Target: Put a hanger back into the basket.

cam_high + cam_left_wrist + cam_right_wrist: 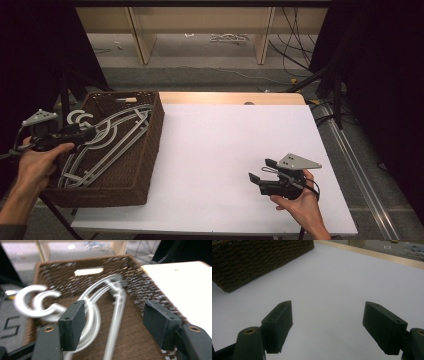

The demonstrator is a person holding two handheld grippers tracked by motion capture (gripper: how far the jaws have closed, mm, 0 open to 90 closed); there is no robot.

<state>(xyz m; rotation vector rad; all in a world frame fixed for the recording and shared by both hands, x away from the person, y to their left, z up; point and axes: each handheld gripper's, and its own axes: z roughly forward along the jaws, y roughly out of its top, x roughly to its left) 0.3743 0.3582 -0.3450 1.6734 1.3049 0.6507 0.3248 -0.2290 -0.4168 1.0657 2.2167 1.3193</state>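
While hovering over the wicker basket [150,150] of grey hangers [115,305] — left gripper [115,325] released, grasping nothing; right gripper [332,327] likewise spread above the white table [225,145].

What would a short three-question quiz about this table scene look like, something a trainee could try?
1. True or false: the grey hangers lie inside the brown wicker basket.
2. Which claw is above the basket: the left claw or the right claw?
3. Multiple choice: what lies between the jaws of the right claw? A) a hanger B) nothing, just white tabletop beyond them C) a cup

Key:
1. True.
2. The left claw, its jaws apart over the hangers with none gripped.
3. B. The jaws stand wide apart, seen in the right gripper view.
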